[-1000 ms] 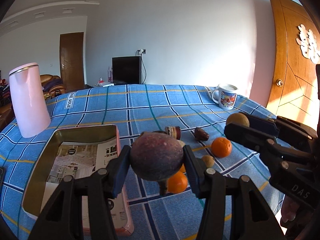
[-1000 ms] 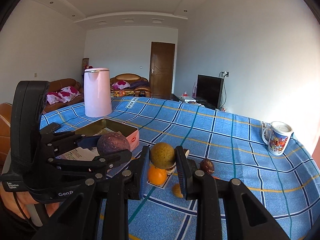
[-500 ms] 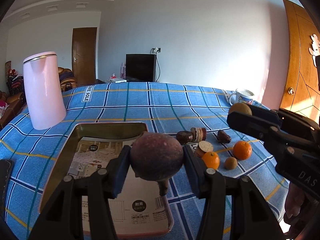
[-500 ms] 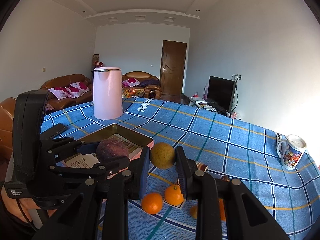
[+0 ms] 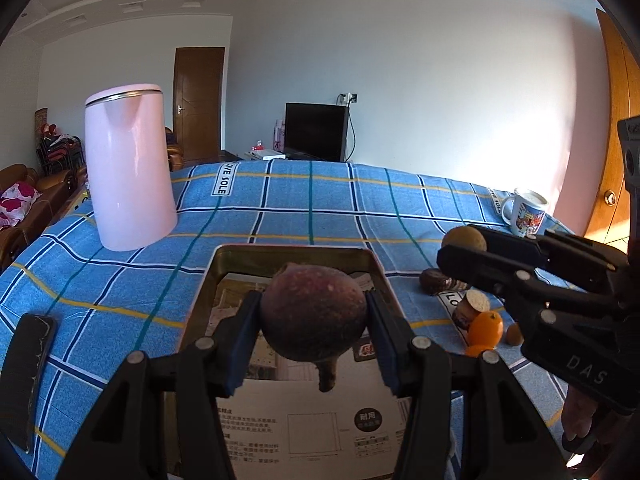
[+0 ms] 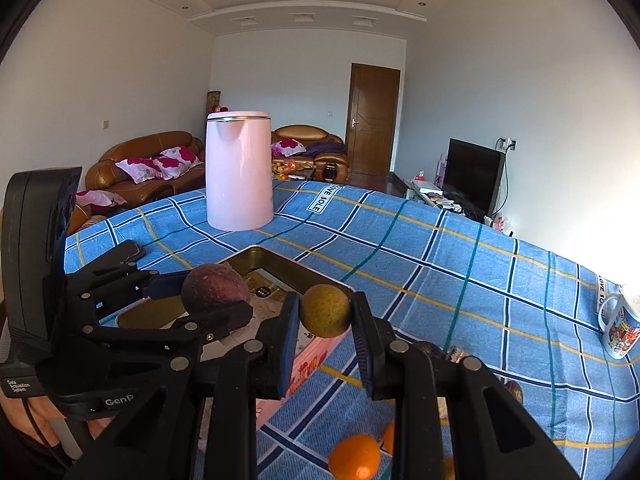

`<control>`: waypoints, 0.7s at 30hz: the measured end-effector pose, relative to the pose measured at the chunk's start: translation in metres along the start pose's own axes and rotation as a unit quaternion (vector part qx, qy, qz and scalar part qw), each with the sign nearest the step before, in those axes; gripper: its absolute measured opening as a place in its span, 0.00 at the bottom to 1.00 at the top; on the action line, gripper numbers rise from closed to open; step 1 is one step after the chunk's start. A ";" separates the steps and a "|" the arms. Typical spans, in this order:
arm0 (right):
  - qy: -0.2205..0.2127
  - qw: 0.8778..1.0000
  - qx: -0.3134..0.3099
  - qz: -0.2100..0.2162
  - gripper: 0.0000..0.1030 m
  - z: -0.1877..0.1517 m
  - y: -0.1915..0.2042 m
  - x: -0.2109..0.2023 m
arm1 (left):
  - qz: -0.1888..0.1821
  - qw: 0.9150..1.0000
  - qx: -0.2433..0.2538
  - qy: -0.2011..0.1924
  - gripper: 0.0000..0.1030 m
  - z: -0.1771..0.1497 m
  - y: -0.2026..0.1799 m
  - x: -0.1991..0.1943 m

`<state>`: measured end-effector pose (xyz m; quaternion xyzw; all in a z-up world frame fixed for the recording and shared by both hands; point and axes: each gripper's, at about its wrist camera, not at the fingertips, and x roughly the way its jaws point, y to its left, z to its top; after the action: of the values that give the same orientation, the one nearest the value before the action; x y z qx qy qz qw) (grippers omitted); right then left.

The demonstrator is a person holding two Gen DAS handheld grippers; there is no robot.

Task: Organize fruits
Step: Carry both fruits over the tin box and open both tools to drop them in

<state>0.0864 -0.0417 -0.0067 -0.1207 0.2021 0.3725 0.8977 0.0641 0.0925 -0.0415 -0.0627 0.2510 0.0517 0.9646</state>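
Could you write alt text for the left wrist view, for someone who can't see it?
The left gripper clamps a purple fruit over a tin on a blue checked cloth. At right the other gripper holds a yellow fruit.

The left gripper [image 5: 314, 326] clamps a purple fruit [image 5: 313, 313] above the metal tin [image 5: 372, 266]. Right of the tin, the right gripper [image 5: 460, 250] holds a yellow-green fruit [image 5: 463, 238].

The left gripper [image 5: 314, 320] hangs above the open tin [image 5: 362, 258], its jaws clamped on a purple passion fruit [image 5: 314, 316] — the right gripper [image 6: 325, 312], just right of the tin, grips a yellow-green fruit [image 6: 326, 310].
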 end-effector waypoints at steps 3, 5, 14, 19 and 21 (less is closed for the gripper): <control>0.010 1.000 -0.001 0.005 0.27 0.000 0.006 0.013 | 0.003 1.000 -0.003 0.003 0.52 0.000 0.008 0.002; 0.017 1.000 -0.001 0.009 0.27 0.000 0.010 0.021 | 0.006 1.000 -0.005 0.005 0.52 0.001 0.012 0.004; 0.042 0.999 0.005 0.024 0.27 -0.007 0.022 0.048 | -0.005 0.999 -0.024 0.030 0.52 0.003 0.030 0.016; 0.049 0.998 -0.002 0.031 0.27 -0.008 0.032 0.054 | 0.016 0.999 -0.017 0.036 0.52 0.006 0.033 0.022; 0.051 0.998 -0.006 0.031 0.27 -0.008 0.035 0.056 | 0.016 0.999 -0.020 0.041 0.52 0.006 0.036 0.024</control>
<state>0.0952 0.0140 -0.0413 -0.1383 0.2489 0.3950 0.8734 0.0831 0.1305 -0.0513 -0.0796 0.2903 0.0698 0.9511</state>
